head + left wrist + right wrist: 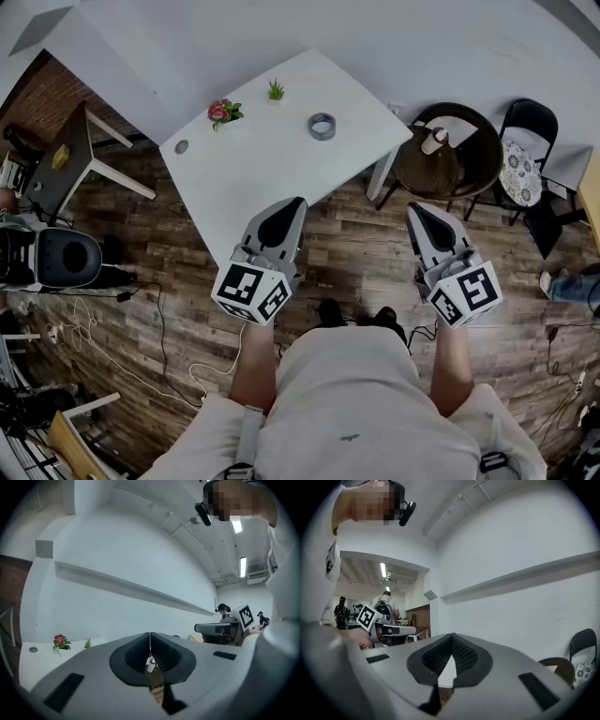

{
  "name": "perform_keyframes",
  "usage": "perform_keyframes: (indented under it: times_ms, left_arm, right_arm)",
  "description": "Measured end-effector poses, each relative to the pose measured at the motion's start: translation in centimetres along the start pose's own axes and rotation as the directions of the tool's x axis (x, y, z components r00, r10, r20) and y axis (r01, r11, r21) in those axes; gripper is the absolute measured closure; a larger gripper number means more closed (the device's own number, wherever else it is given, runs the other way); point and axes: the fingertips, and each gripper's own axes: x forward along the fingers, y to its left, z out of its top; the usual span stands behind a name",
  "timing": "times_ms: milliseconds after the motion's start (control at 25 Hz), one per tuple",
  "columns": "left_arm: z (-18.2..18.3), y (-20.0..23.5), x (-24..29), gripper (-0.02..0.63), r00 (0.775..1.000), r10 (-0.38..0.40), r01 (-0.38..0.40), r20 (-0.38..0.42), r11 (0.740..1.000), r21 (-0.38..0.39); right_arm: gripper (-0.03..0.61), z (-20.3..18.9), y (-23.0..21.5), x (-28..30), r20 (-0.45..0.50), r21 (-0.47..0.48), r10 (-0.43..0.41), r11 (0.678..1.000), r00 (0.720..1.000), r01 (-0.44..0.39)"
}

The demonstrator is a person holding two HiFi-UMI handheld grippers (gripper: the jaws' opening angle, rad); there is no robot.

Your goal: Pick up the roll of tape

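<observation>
Head view: a person stands on a wooden floor (356,258) in front of a white desk (272,164), with a gripper held level in each hand, both pointing toward the desk. The roll of tape (322,126) lies flat on the desk top, toward its right-hand side, well apart from both grippers and touched by neither. To the left of it on the desk stand a small pot of red flowers (223,112) and a little green plant (276,90), each apart from the tape.

The left gripper (296,202) shows with its tip against the near edge of the desk. In the left gripper view its jaws are pressed together along a thin seam, with nothing caught between them. The right gripper (418,210) hangs over the floor, to the right of the desk. Its jaws are also closed, tips meeting, and hold nothing.

Beyond the desk's right corner stand a round wooden chair (450,155) and a black folding chair (530,122).
</observation>
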Motion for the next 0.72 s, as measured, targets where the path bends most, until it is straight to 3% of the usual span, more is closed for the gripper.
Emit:
perform_keyframes:
  times_ms: [520,720]
  left_arm:
    - [-0.1,0.6,-1.6,0.594,1.0,-0.006,0.006,0.013,1.0,-0.017]
    - [-1.3,0.2,-1.9,0.594,1.0,-0.018,0.018,-0.006,0.999,-0.039]
  right_arm:
    - [0.574,-0.3,3.4,0.7,-0.044,-0.07,0.052,0.996,0.998,-0.055]
    - [0.572,-1.6,3.4,0.1,-0.043,-0.007,0.03,1.0,0.999,-0.03]
